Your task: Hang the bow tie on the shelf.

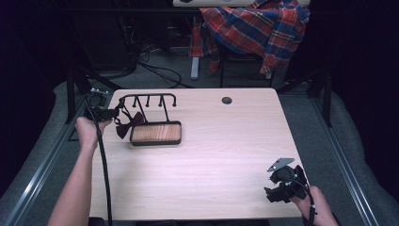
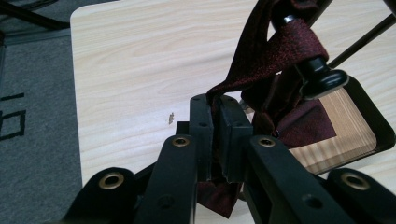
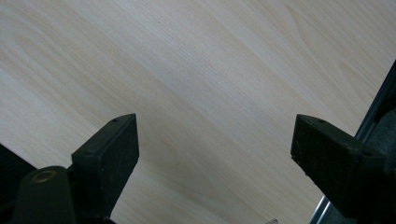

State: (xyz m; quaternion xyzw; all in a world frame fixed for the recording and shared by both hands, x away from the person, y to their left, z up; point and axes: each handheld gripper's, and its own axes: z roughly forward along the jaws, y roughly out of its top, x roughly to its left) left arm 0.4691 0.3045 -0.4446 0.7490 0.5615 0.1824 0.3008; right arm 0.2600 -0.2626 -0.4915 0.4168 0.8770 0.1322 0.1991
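**Left gripper pinches a dark red bow tie at the rack**

The left gripper (image 1: 114, 113), at the left edge of the high view, has its jaws closed on the strap of a dark red bow tie (image 1: 130, 124). The right gripper (image 1: 269, 192), lower right in that view, hangs over bare wood with its jaws spread wide and empty.

The pale wooden table (image 1: 221, 150) spans the middle. At its upper left stands a black hook rack (image 1: 147, 100) with a wood-lined tray base (image 1: 156, 133). The bow tie hangs from a knobbed hook (image 2: 322, 79), touching the tray's left end. A plaid shirt (image 1: 256, 26) lies draped at the top centre.
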